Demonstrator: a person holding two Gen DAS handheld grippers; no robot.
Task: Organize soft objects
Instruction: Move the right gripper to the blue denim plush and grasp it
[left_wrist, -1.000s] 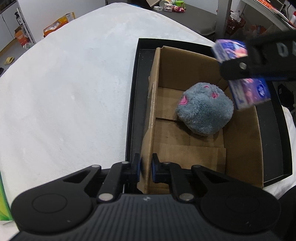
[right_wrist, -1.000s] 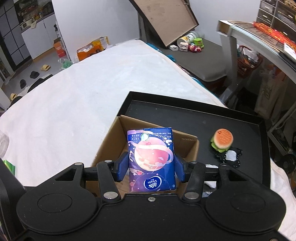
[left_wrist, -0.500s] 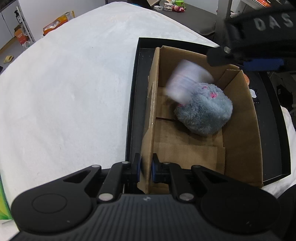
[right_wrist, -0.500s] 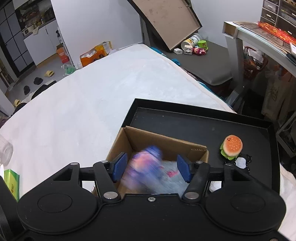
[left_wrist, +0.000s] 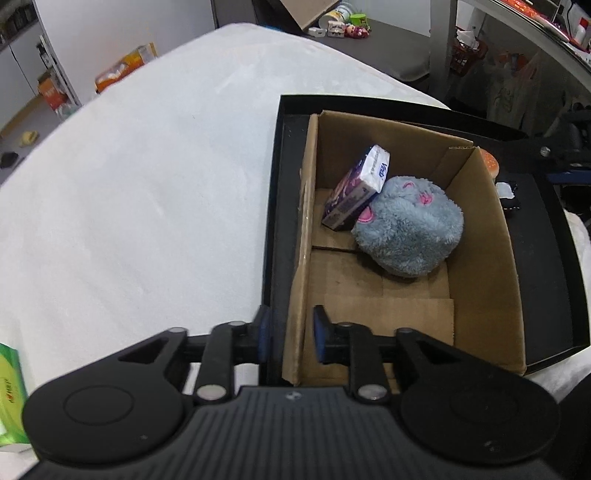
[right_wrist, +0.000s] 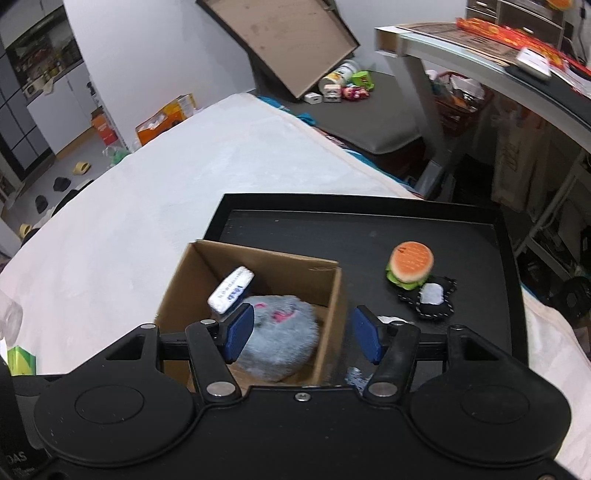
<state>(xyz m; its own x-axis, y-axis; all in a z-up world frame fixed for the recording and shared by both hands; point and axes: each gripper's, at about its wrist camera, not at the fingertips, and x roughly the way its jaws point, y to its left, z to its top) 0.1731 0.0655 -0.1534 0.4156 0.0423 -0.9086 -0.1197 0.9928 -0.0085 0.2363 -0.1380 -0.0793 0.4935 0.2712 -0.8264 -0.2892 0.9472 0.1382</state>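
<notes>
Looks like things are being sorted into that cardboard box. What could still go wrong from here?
The tissue pack only leans on the grey plush toy, so another drop may topple it. The left gripper has opened around the cardboard box wall; unheld, the box might slide on the black tray. The burger toy lies against a black-and-white plush; grabbing one could drag both.

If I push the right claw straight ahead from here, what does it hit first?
Probably the cardboard box's right wall, which sits between the open fingers of the right claw; the grey plush lies just left of it. Depth is uncertain.
</notes>
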